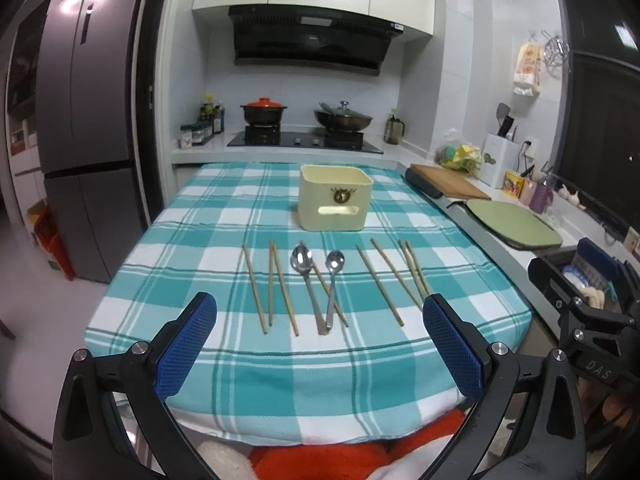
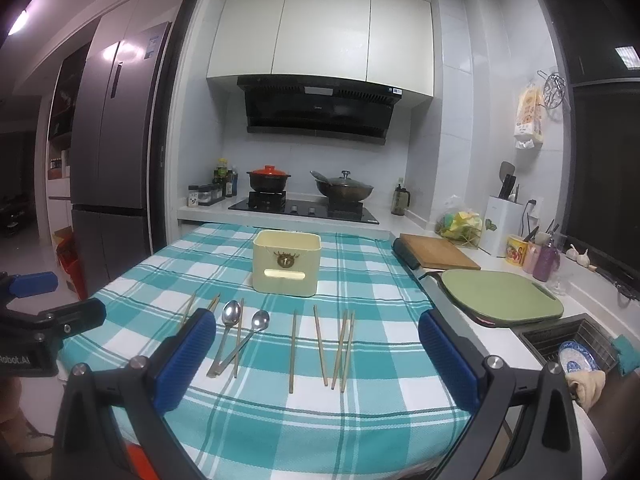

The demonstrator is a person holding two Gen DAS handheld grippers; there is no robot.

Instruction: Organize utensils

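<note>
Left wrist view: the left gripper point(image 1: 320, 344) was spread wide and held nothing, poised over the near edge of the checked cloth point(image 1: 208, 220). The cream holder point(image 1: 334, 198) stood upright at the far middle of the cloth. On the near side of the holder lay a row of chopsticks point(image 1: 254, 288) and two spoons point(image 1: 310, 284), none of them in the holder. Their long axes ran roughly toward the holder, in line with the fingers. The spoons lay straight ahead of this gripper, bowls toward the holder, crossing one chopstick.

Right wrist view: the right gripper point(image 2: 316, 360) was likewise released and empty. Four chopsticks point(image 2: 320, 344) lay directly ahead of it, nearside of the holder point(image 2: 286, 266), with the spoons point(image 2: 236, 336) off to its left.

Judgement: the left gripper was better placed for the spoons, the right for the right-hand chopsticks; each would need a grasp across the shaft.
</note>
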